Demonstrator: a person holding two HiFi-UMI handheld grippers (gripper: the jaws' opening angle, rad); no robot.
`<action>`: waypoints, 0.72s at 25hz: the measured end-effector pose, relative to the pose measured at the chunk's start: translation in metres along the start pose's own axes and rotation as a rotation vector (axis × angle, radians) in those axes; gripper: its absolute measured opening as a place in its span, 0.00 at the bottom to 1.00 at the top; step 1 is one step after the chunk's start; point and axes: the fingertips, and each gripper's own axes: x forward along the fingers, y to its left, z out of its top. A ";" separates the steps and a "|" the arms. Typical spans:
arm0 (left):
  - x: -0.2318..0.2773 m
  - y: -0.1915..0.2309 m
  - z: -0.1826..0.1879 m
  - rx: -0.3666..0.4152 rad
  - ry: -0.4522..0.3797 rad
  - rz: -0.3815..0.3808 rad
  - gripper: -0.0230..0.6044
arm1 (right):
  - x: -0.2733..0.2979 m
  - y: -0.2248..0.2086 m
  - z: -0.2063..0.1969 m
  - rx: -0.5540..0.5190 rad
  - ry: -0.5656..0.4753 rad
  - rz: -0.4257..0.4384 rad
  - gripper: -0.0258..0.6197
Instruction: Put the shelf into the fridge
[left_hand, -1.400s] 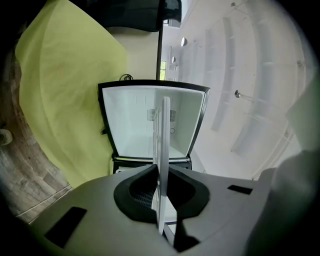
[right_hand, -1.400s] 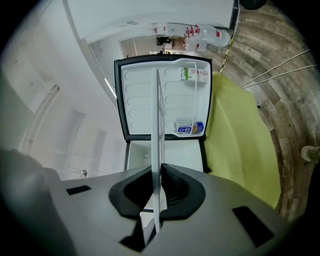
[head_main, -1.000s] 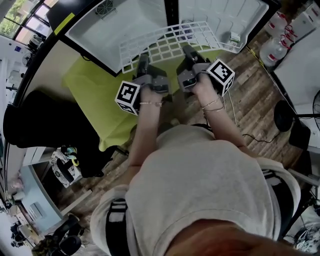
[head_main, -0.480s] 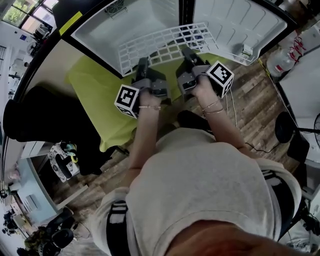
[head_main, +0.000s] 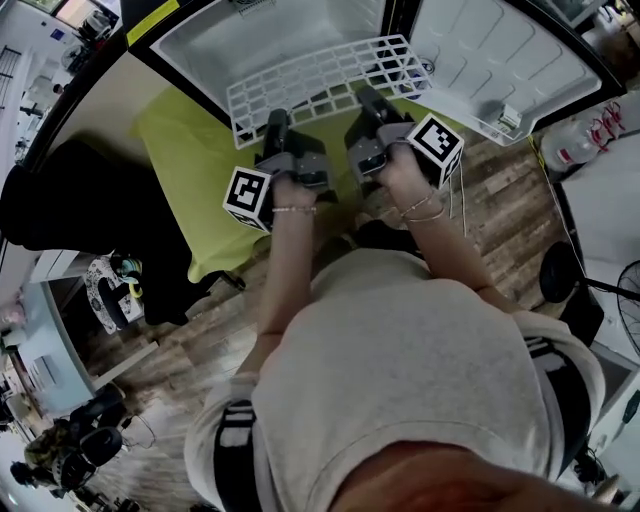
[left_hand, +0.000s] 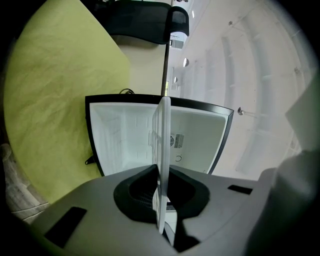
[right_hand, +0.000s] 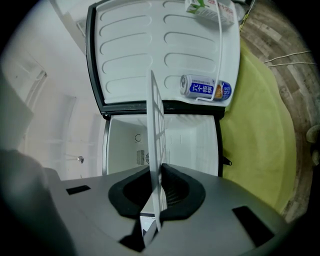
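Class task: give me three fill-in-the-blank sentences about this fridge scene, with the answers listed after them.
1. The left gripper and the right gripper are both shut on the white wire ____.
2. The fridge door is ____.
3. A drink ____ lies on its side in that door.
Missing words: shelf; open; can.
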 end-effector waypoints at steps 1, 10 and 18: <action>0.000 0.000 0.001 -0.003 -0.005 0.000 0.08 | 0.002 0.000 0.000 -0.002 0.007 0.001 0.10; 0.004 0.005 0.009 -0.009 -0.061 0.014 0.08 | 0.019 -0.004 -0.004 0.005 0.062 -0.012 0.10; 0.009 0.011 0.013 -0.018 -0.097 0.027 0.08 | 0.032 -0.008 -0.002 0.005 0.098 -0.031 0.10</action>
